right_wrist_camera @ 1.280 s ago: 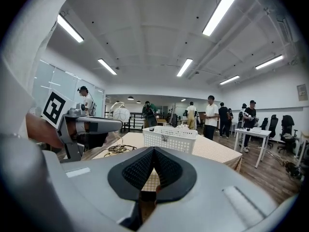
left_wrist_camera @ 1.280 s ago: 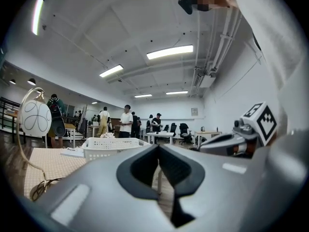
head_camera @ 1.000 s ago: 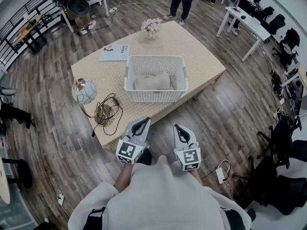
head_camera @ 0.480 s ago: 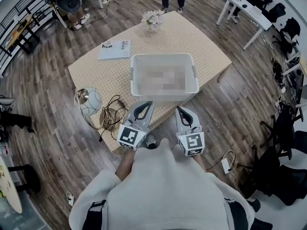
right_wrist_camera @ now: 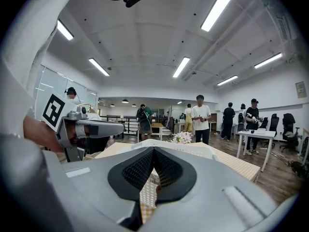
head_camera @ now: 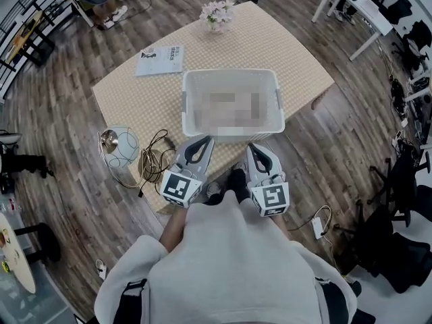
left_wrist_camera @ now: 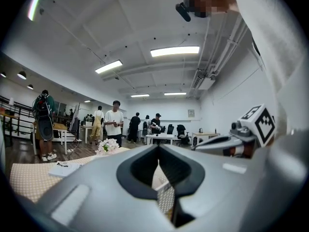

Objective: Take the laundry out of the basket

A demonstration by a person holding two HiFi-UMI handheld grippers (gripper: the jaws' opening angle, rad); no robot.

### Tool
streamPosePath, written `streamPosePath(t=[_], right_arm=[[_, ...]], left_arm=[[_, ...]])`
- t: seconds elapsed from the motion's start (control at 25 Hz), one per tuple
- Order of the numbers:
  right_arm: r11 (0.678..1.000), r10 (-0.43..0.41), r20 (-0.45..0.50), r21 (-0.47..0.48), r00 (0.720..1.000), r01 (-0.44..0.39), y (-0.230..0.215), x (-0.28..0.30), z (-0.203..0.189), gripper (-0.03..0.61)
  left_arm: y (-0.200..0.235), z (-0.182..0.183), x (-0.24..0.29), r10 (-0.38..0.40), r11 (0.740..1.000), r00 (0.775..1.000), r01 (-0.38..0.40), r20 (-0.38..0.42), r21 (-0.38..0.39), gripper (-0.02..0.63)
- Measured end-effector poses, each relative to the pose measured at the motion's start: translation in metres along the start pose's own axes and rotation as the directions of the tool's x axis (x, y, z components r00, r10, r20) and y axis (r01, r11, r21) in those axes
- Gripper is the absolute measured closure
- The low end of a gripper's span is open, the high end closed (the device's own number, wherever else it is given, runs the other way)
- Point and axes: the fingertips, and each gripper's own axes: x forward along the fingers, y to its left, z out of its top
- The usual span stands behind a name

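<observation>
A white slatted laundry basket (head_camera: 196,124) stands on the table with the beige checked cloth (head_camera: 135,100). A mosaic patch hides what lies inside it. Both grippers hover side by side just short of the basket's near rim, over the table's front edge. My left gripper (head_camera: 202,140) is shut with nothing between its jaws. My right gripper (head_camera: 254,147) is shut and empty too. In the right gripper view the basket's rim (right_wrist_camera: 193,151) shows just beyond the closed tips (right_wrist_camera: 153,149). The left gripper view shows its tips (left_wrist_camera: 158,146) meeting, with the table beyond.
On the table: a book (head_camera: 160,60) at the far left, a vase of flowers (head_camera: 217,13) at the far edge, a round lamp (head_camera: 119,147) and a coil of cable (head_camera: 156,162) at the near left. People stand beyond the table; a white desk (head_camera: 354,15) is at the back right.
I have stepped up to the table. Both grippers have moved forward from over the floor to just before the basket's near rim, still shut.
</observation>
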Motion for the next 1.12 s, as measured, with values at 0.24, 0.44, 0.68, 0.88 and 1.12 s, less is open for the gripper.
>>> streamPosePath(t=[0.24,0.44,0.68,0.88,1.12], right_arm=[[0.997,0.076,0.036,0.013,0.996,-0.076,-0.029,0.034,0.015,0.580],[0.992,0.130,0.075,-0.001,0.989,-0.130,-0.070,0.070,0.034,0.580],[0.988,0.157,0.109,-0.008,0.982,-0.157,-0.116,0.096,0.049,0.580],[0.984,0.177,0.111,0.003,0.978,-0.178,-0.134,0.111,0.049,0.580],[0.980,0.189,0.104,0.048,0.976,-0.195,-0.135,0.130,0.048,0.580]], left_arm=[[0.017,0.006,0.043,0.047,0.999,0.999,-0.047,-0.005,0.009,0.606],[0.038,0.019,0.090,0.110,0.993,0.994,-0.110,0.010,0.041,0.606],[0.057,0.029,0.125,0.188,0.980,0.982,-0.188,0.014,0.064,0.606],[0.064,0.028,0.140,0.219,0.974,0.976,-0.218,-0.009,0.067,0.606],[0.077,0.023,0.148,0.228,0.972,0.973,-0.226,-0.027,0.061,0.606]])
